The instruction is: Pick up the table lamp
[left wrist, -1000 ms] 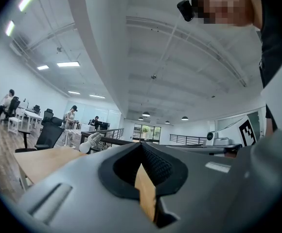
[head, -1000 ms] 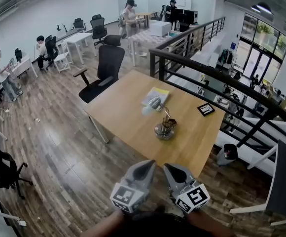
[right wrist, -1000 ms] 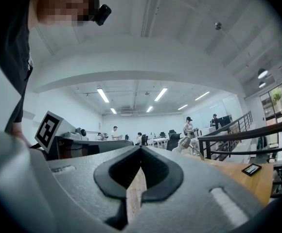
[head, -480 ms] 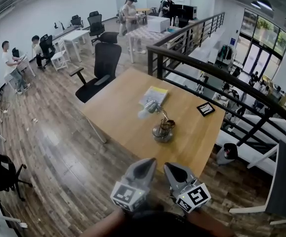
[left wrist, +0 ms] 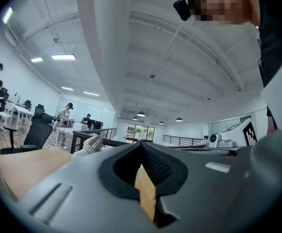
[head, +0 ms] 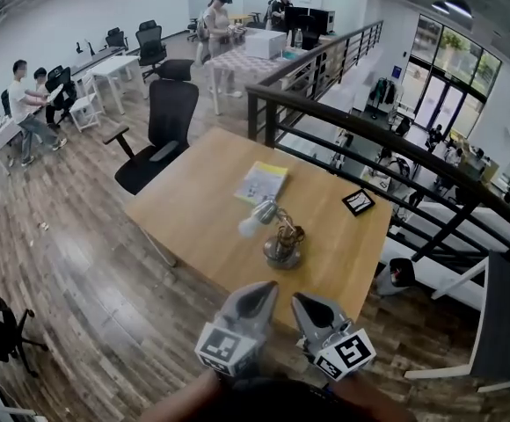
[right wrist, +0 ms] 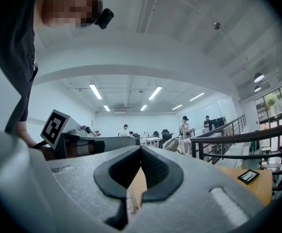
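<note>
Right hand-held gripper point(head: 301, 299), jaws together, points level.

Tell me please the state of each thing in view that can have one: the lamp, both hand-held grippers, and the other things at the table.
table lamp: upright on the table, head tilted, not held.
left hand-held gripper: jaws together, empty.
right hand-held gripper: jaws together, empty.
booklet: closed, flat on the table.
office chair: unoccupied, beside the table.
</note>
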Demonstrator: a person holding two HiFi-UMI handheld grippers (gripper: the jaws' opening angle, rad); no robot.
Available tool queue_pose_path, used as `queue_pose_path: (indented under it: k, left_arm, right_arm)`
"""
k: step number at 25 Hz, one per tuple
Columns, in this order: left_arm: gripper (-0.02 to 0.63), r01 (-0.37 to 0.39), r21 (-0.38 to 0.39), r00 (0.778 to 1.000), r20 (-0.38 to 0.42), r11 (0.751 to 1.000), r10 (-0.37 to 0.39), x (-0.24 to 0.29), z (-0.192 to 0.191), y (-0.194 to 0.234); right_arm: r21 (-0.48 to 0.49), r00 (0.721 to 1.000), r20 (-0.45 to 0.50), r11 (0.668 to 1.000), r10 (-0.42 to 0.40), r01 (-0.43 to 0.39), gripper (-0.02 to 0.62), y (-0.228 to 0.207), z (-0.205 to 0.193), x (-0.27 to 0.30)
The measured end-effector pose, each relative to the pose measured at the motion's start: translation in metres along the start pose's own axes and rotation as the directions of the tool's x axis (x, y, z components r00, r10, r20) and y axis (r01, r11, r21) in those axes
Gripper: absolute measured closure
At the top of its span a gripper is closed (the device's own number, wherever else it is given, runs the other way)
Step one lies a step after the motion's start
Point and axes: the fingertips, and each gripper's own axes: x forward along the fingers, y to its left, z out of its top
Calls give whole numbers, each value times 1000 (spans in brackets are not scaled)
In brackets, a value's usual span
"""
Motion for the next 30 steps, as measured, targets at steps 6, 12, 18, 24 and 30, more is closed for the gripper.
queue_pose_path:
  k: [6, 12, 18, 24, 30]
  left_arm:
    - [604, 65, 14, 998, 5, 998, -65, 11, 22, 44]
    - [604, 127, 11, 992, -1, 992, -127, 13, 38, 79]
    - [604, 141, -7, 990, -5, 990, -141, 9, 36, 109]
    - [604, 141, -33, 990, -8, 989, -141, 9, 33, 124]
    - [604, 118, -44, 993, -13, 992, -118, 16, 29, 134]
  right_arm:
    - [-32, 999, 1, 999, -38, 38, 593, -12, 6, 48]
    - [-63, 996, -4, 994, -92, 91, 592, -19, 9, 84]
    - [-75, 991, -26, 989, -133, 130, 592, -24, 2, 106]
    - [-65, 987, -39, 986, -159, 156, 592, -32, -3, 113]
    - [-82, 984, -52, 983, -171, 166, 589, -52, -8, 115]
